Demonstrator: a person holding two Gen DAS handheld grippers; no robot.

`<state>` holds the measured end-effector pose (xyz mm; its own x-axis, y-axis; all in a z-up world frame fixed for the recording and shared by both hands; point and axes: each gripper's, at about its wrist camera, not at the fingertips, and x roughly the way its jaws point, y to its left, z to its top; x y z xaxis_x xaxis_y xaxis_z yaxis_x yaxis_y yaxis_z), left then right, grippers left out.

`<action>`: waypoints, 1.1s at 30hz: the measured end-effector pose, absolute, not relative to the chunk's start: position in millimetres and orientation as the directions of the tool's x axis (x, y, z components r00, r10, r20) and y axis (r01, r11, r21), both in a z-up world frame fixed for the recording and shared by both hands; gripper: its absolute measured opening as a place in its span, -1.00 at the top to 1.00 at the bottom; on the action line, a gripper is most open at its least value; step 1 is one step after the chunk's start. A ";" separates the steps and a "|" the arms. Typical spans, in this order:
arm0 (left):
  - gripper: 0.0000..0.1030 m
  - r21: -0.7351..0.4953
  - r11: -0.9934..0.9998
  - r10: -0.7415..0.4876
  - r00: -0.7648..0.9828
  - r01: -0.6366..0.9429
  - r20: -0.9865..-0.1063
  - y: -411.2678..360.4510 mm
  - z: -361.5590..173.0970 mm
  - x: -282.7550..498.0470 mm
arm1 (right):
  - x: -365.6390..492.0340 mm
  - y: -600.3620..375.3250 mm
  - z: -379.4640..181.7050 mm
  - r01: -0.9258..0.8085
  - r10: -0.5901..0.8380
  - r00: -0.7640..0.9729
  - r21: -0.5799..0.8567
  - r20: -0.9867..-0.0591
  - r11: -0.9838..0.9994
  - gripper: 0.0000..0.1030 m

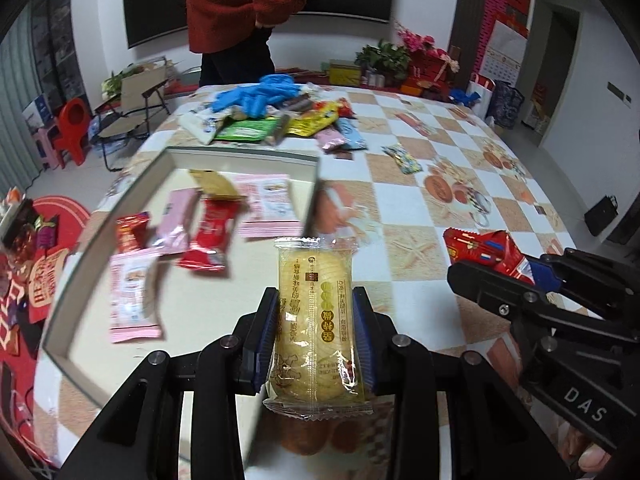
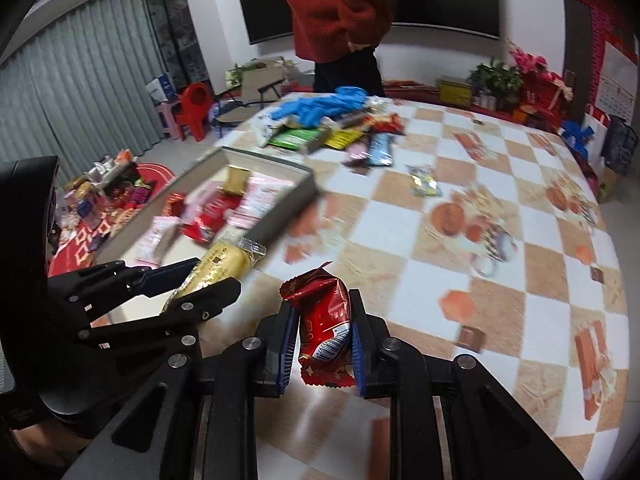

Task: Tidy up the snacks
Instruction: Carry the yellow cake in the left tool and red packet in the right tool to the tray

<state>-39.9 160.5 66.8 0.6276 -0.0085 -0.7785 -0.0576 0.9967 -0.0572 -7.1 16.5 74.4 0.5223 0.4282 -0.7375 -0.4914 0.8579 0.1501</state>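
Note:
My left gripper (image 1: pixel 316 300) is shut on a yellow clear-wrapped cake packet (image 1: pixel 316 320), held just in front of the near right corner of a shallow grey tray (image 1: pixel 240 156). The tray holds several pink, red and gold snack packets (image 1: pixel 208 232). My right gripper (image 2: pixel 324 304) is shut on a red snack packet (image 2: pixel 324 328) above the checkered table. The right gripper also shows in the left wrist view (image 1: pixel 516 276), to the right of the left one. The left gripper with the yellow packet shows in the right wrist view (image 2: pixel 216 276), beside the tray (image 2: pixel 280 220).
A heap of mixed snack packets and blue gloves (image 1: pixel 260 94) lies at the table's far side (image 2: pixel 320 108). One loose packet (image 1: pixel 402 158) lies alone on the checkered cloth. A person in a red sweater (image 1: pixel 240 0) stands behind the table. Chairs and clutter stand on the floor at left.

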 end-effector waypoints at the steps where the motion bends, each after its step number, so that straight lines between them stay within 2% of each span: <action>1: 0.25 -0.058 0.996 0.001 0.630 -0.072 -0.777 170.6 69.9 -42.5 | -7.3 26.6 77.6 -0.509 0.440 0.515 0.150 -0.735 0.847 0.52; 3: 0.25 -0.067 0.994 0.004 0.631 -0.089 -0.775 186.5 72.2 -44.8 | -8.9 43.9 82.0 -0.538 0.456 0.508 0.144 -0.731 0.831 0.52; 9: 0.25 -0.197 0.969 -0.054 0.645 -0.152 -0.762 252.5 74.1 -55.0 | -12.9 92.9 90.0 -0.607 0.496 0.482 0.134 -0.722 0.784 0.52; 13: 0.25 -0.226 0.959 -0.060 0.661 -0.169 -0.748 279.6 75.1 -62.1 | -14.8 115.1 92.7 -0.626 0.510 0.471 0.135 -0.719 0.768 0.52; 22: 0.25 -0.124 0.970 0.028 0.603 -0.210 -0.797 287.9 62.4 -54.3 | -11.1 152.8 85.7 -0.652 0.516 0.433 0.139 -0.739 0.746 0.52; 33: 0.25 -0.064 0.976 0.069 0.571 -0.210 -0.818 290.8 60.1 -37.1 | 6.8 171.0 76.9 -0.644 0.507 0.398 0.160 -0.765 0.748 0.52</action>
<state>-37.1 290.8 60.1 0.5706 0.0692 -0.8183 -0.2095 0.9757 -0.0636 6.8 171.0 76.9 0.3982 0.5069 -0.7645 -0.6445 0.7477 0.1601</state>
